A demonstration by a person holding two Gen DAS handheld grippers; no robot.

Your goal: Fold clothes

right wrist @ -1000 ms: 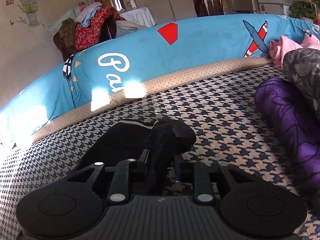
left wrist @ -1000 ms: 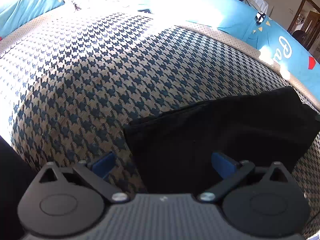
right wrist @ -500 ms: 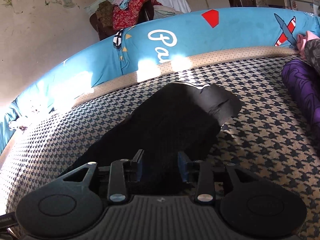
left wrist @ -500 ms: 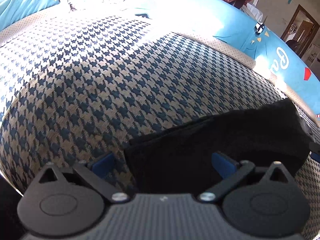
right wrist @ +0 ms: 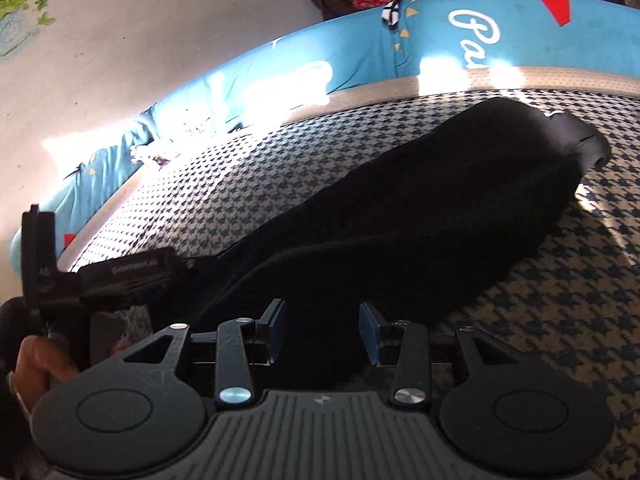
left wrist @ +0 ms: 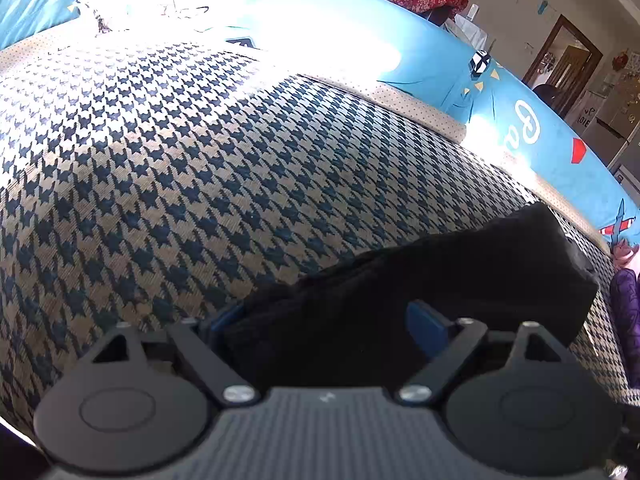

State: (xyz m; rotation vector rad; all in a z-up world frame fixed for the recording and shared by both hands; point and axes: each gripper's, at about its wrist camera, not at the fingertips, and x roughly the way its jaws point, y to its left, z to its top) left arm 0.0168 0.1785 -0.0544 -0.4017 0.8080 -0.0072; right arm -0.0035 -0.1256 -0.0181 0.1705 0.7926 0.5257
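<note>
1. Left wrist: left claw (left wrist: pixel 326 322) spread wide, black garment (left wrist: pixel 420 288) lying between its pads on the houndstooth bed cover (left wrist: pixel 200 168); apparently straddling an edge to grip.
2. Right wrist: right claw (right wrist: pixel 322 330) apart, garment (right wrist: pixel 420 208) stretching ahead as a long doubled strip, unheld.
</note>
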